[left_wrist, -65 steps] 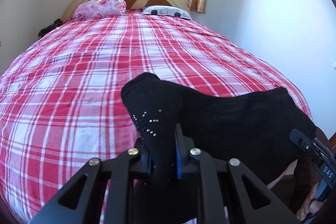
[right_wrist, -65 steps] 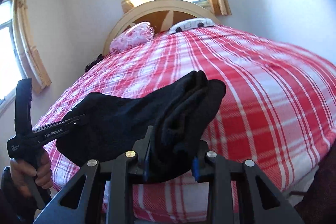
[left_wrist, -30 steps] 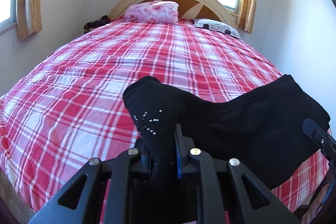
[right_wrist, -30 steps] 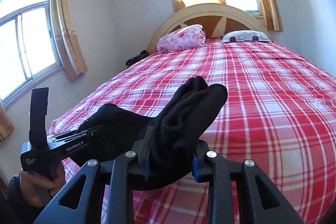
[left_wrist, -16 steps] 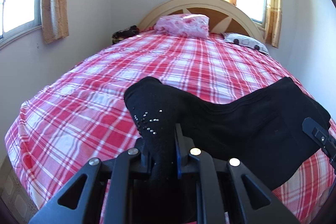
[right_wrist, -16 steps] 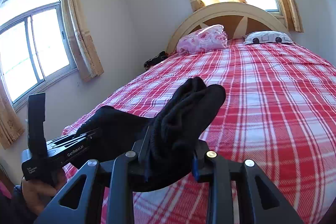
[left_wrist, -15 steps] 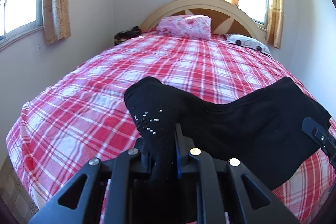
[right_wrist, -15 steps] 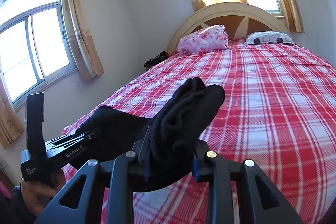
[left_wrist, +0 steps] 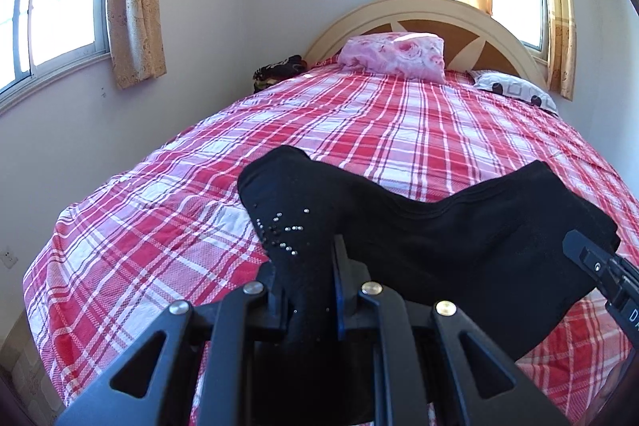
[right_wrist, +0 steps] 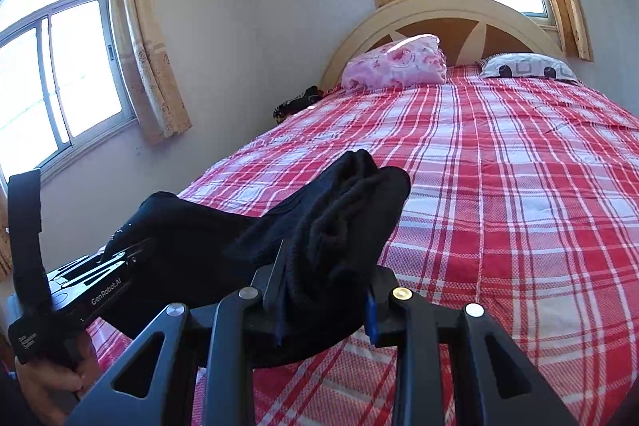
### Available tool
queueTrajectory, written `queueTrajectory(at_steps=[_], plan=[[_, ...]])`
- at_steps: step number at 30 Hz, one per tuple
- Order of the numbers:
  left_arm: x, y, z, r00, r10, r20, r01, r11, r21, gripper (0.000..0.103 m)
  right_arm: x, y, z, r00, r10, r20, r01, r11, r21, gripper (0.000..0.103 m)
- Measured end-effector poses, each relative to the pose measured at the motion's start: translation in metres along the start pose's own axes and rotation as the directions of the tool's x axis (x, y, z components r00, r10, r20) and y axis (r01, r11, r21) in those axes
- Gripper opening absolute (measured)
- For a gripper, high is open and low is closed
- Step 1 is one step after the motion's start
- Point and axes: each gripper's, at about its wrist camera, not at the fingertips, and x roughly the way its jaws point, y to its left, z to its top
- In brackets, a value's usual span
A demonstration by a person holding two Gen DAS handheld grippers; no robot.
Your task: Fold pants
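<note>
Black pants [left_wrist: 459,242] with small silver studs hang stretched between my two grippers, above the near end of a bed with a red and white plaid cover [left_wrist: 359,130]. My left gripper [left_wrist: 307,290] is shut on the studded end of the pants. My right gripper [right_wrist: 325,302] is shut on a thick bunched end of the pants [right_wrist: 343,210]. In the right wrist view the left gripper [right_wrist: 116,266] shows at the lower left, held by a hand [right_wrist: 44,386]. The right gripper's body [left_wrist: 599,274] shows at the right edge of the left wrist view.
A pink floral pillow [left_wrist: 393,56] and a white patterned pillow [left_wrist: 515,88] lie by the curved headboard [left_wrist: 435,10]. A dark bundle [left_wrist: 279,70] sits at the bed's far left corner. Curtained windows stand left and behind; a wall runs along the bed's left side.
Both grippers have swung to the left along the foot of the bed with the pants held between them; the left wall and window have come into view. Neither grip has changed.
</note>
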Motion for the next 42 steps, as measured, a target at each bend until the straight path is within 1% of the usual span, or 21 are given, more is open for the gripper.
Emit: queueTrajectory(at_steps=[5, 8, 15, 21, 29, 33, 38, 42], plan=[[0.017, -0.006, -0.005, 0.999, 0.005, -0.04, -0.005, 1.0, 0.015, 0.017, 0.023, -0.01, -0.007, 0.999, -0.022, -0.038, 0.023, 1.0, 0.02, 0.031], [0.02, -0.008, -0.007, 0.999, 0.008, -0.046, -0.007, 1.0, 0.021, 0.017, 0.032, -0.016, -0.01, 0.998, -0.024, -0.053, 0.026, 0.999, 0.034, 0.031], [0.026, -0.009, -0.008, 0.998, 0.016, -0.056, -0.015, 0.999, 0.028, 0.017, 0.04, -0.02, -0.015, 0.998, -0.03, -0.064, 0.033, 0.998, 0.045, 0.031], [0.033, -0.009, -0.012, 0.996, 0.043, -0.078, -0.04, 0.998, 0.043, 0.017, 0.047, -0.021, -0.017, 0.997, -0.038, -0.074, 0.042, 0.998, 0.047, 0.031], [0.046, -0.008, -0.023, 0.988, 0.074, -0.132, -0.066, 0.996, 0.068, 0.017, 0.059, -0.031, -0.026, 0.991, -0.062, -0.116, 0.07, 0.995, 0.067, 0.031], [0.053, -0.008, -0.029, 0.984, 0.094, -0.154, -0.078, 0.992, 0.102, 0.017, 0.065, -0.029, -0.03, 0.986, -0.084, -0.141, 0.091, 0.995, 0.045, 0.031], [0.06, -0.005, -0.033, 0.978, 0.087, -0.19, -0.069, 0.993, 0.1, 0.018, 0.074, -0.032, -0.035, 0.979, -0.09, -0.185, 0.101, 0.994, 0.049, 0.031], [0.065, -0.003, -0.036, 0.975, 0.082, -0.209, -0.063, 0.994, 0.095, 0.022, 0.074, -0.035, -0.038, 0.978, -0.083, -0.193, 0.096, 0.994, 0.059, 0.031]])
